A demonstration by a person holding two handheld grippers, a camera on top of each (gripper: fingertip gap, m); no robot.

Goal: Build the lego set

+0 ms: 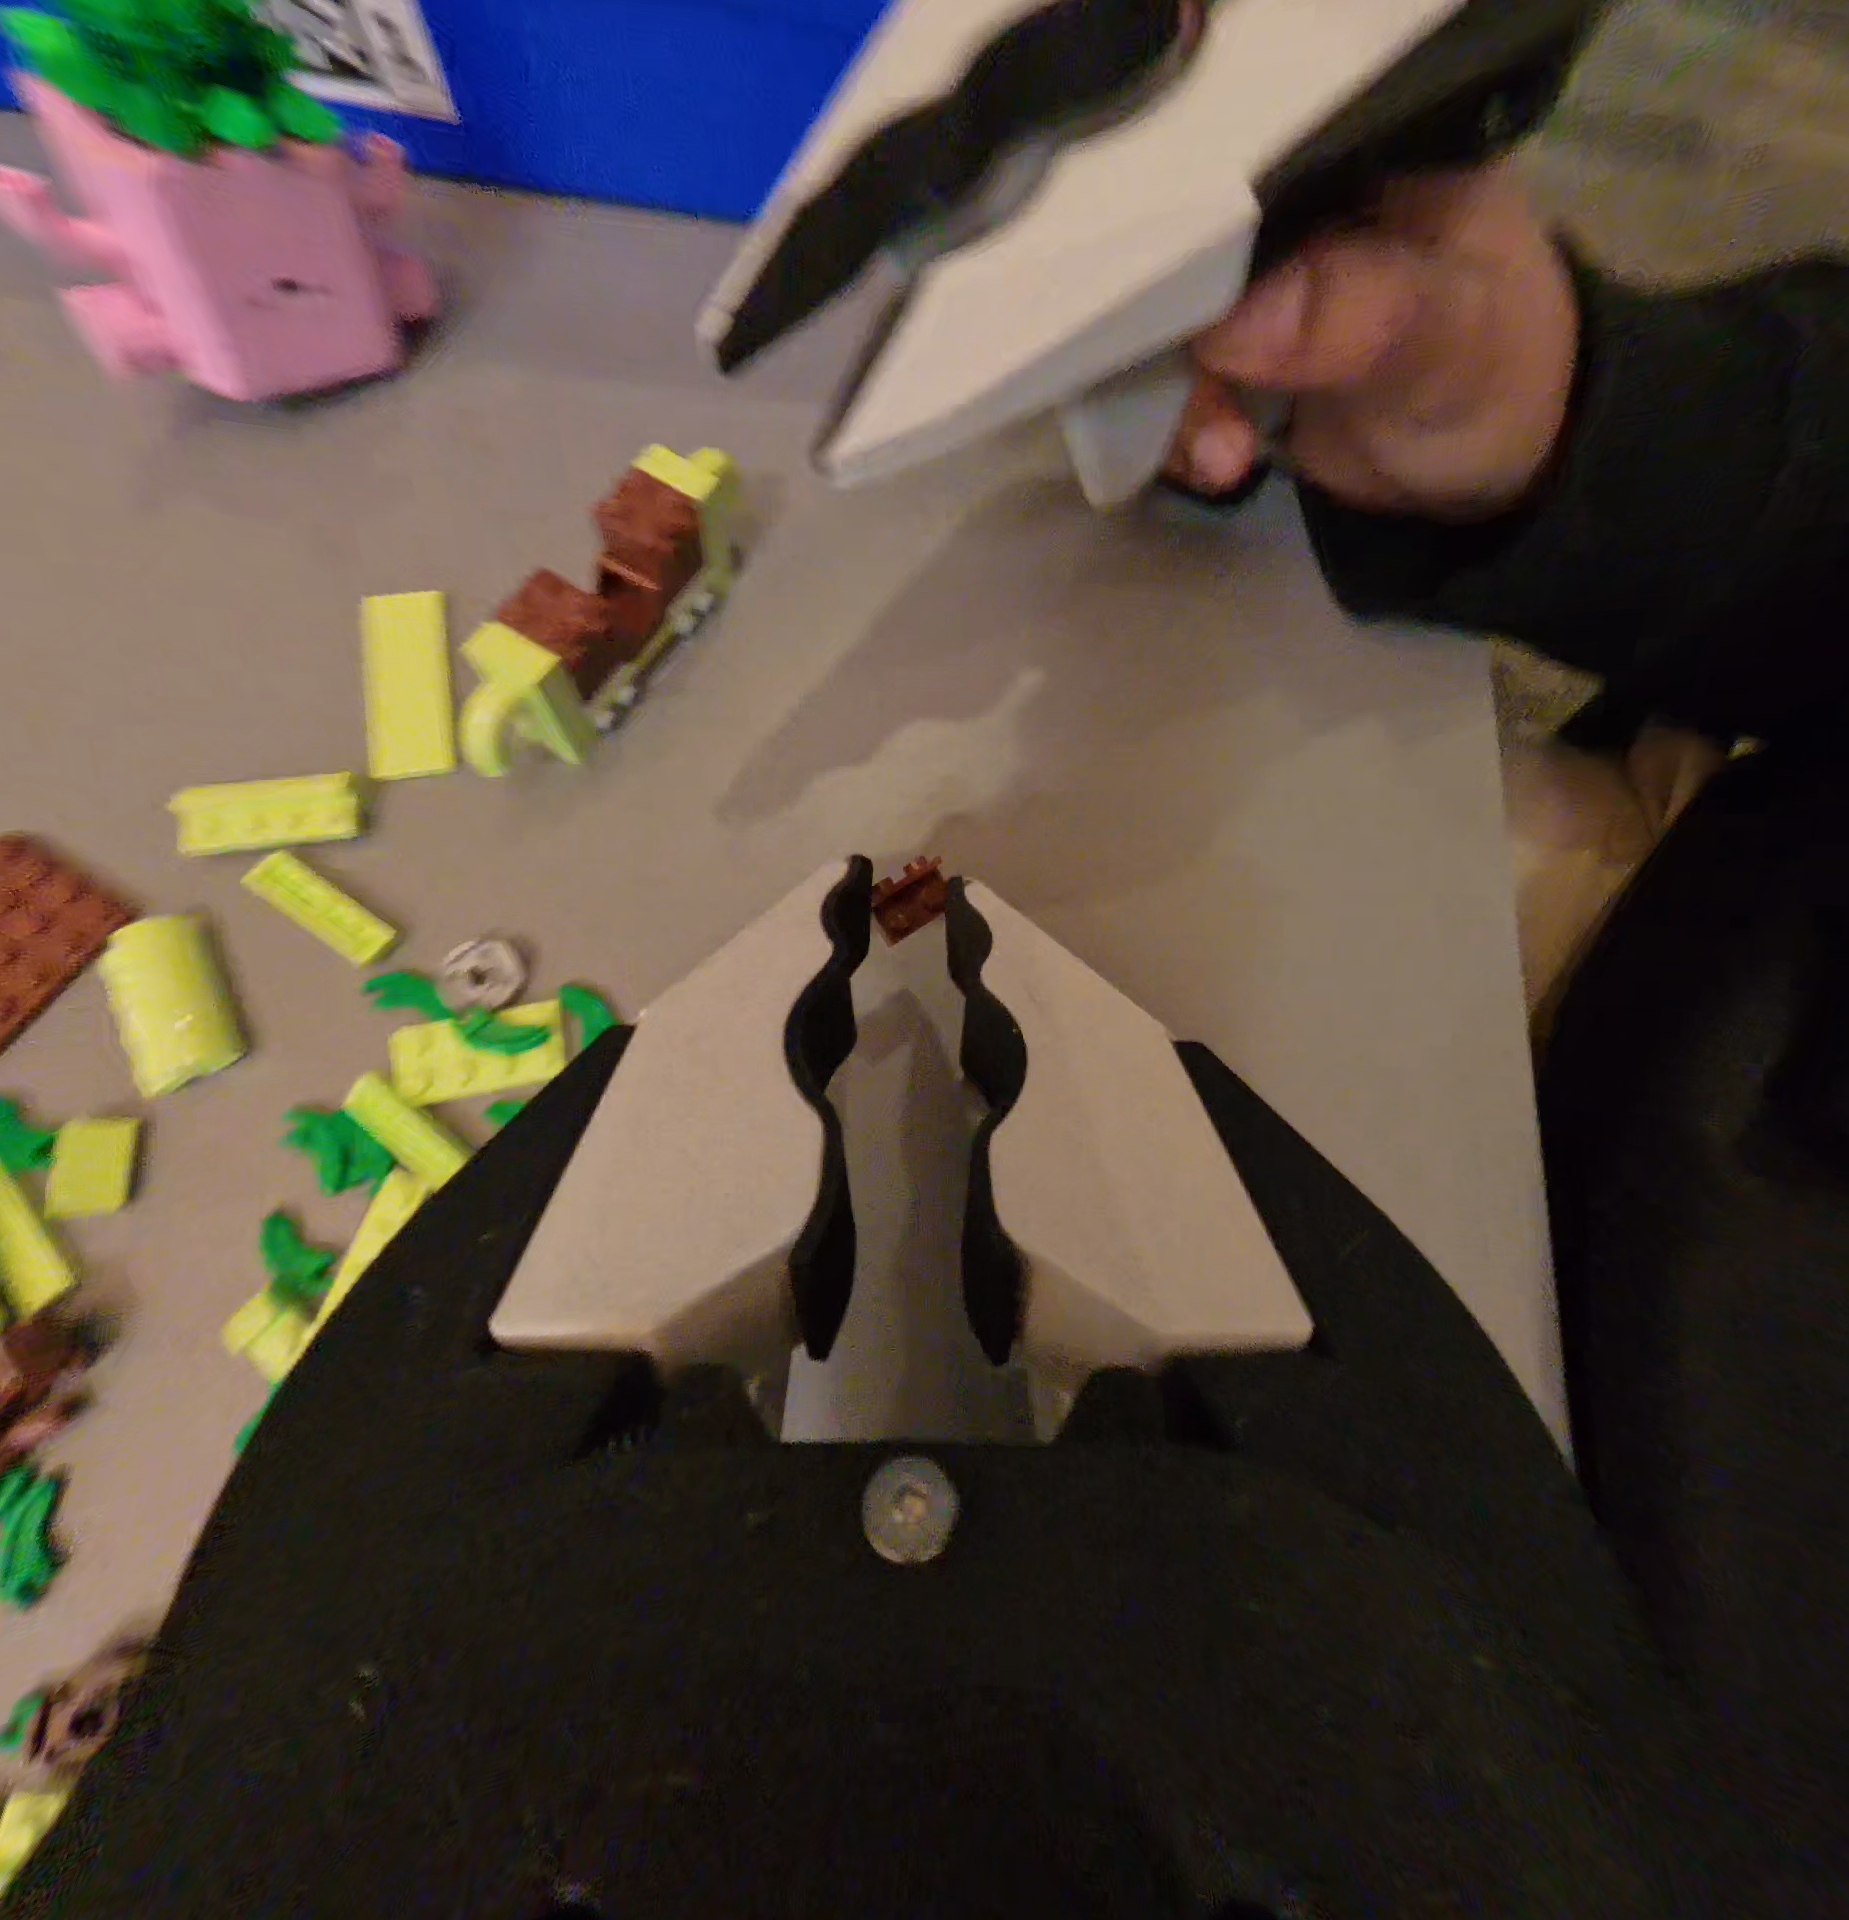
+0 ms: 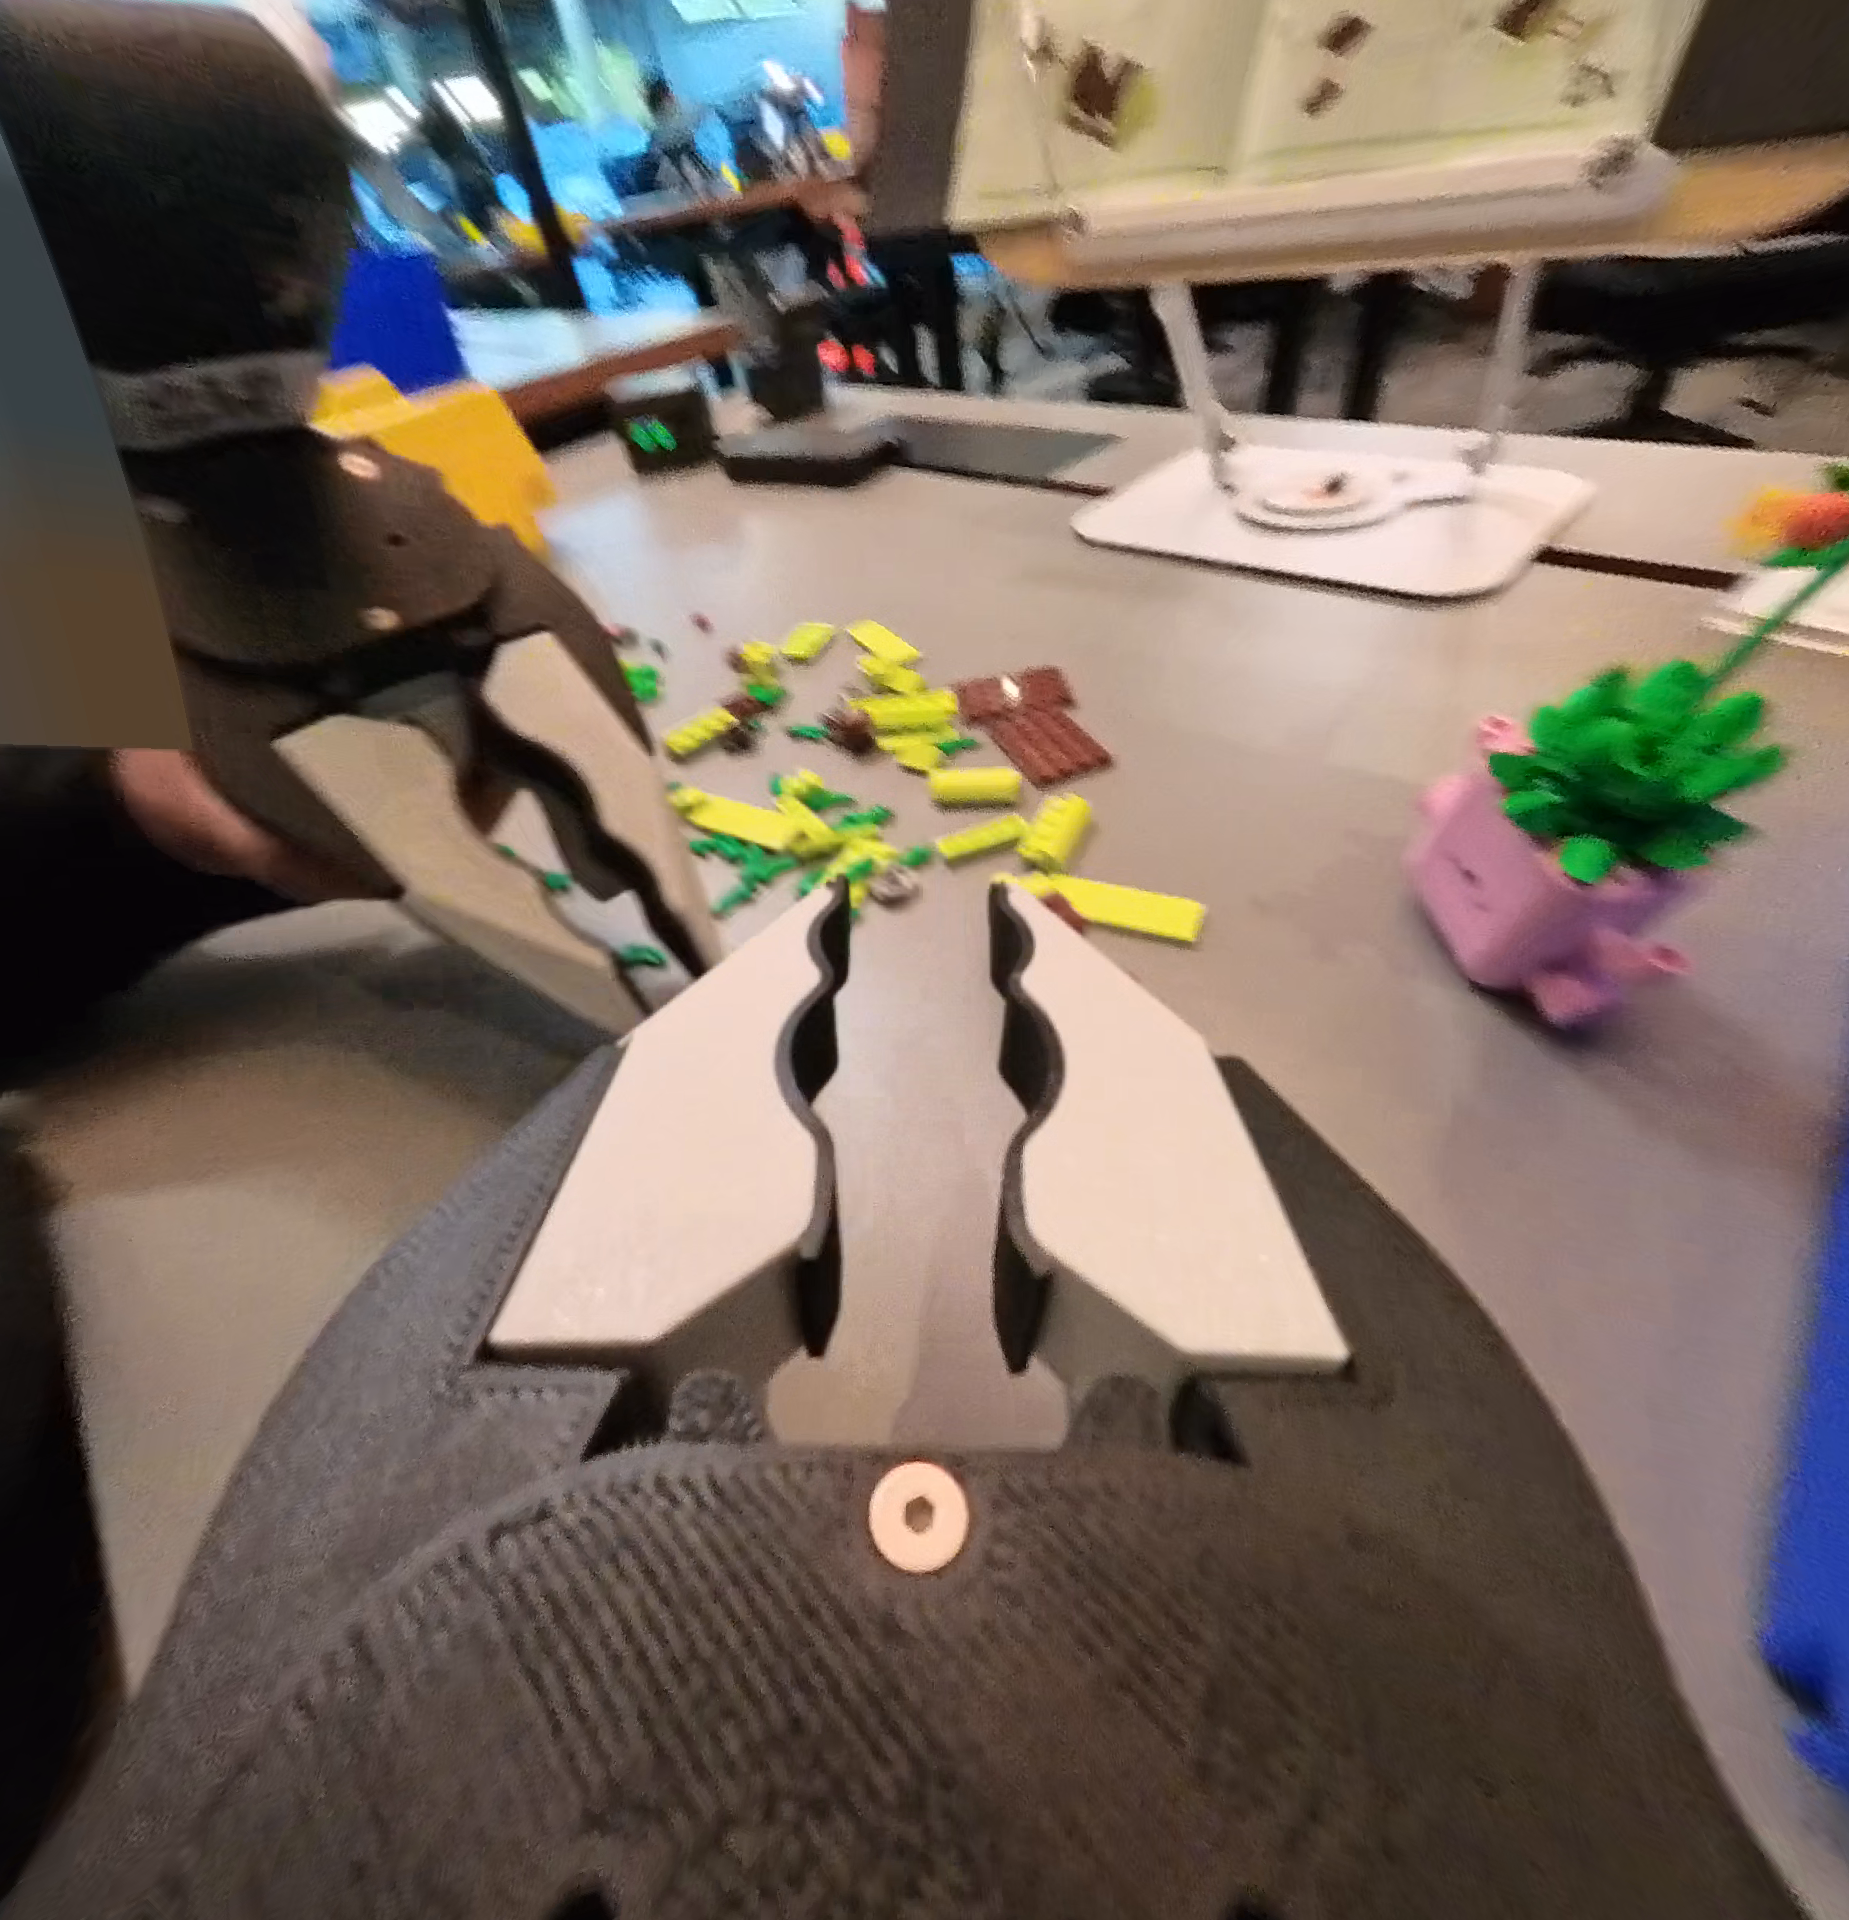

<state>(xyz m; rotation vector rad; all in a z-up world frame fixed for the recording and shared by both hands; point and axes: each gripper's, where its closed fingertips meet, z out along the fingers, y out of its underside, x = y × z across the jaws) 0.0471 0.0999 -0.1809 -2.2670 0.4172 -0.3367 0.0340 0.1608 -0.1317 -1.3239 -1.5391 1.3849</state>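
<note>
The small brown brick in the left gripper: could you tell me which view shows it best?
The left wrist view: the brown brick sits pinched at the left gripper tips, close up. In the right wrist view those tips are hidden, so it is unseen.

Small brown brick [image 1: 907, 906] between fingertips

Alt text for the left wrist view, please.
The left tongs pinch a small brown brick above a grey table. Yellow-green, green and brown pieces lie left, near a pink model; the right tongs hover upper right.
</note>
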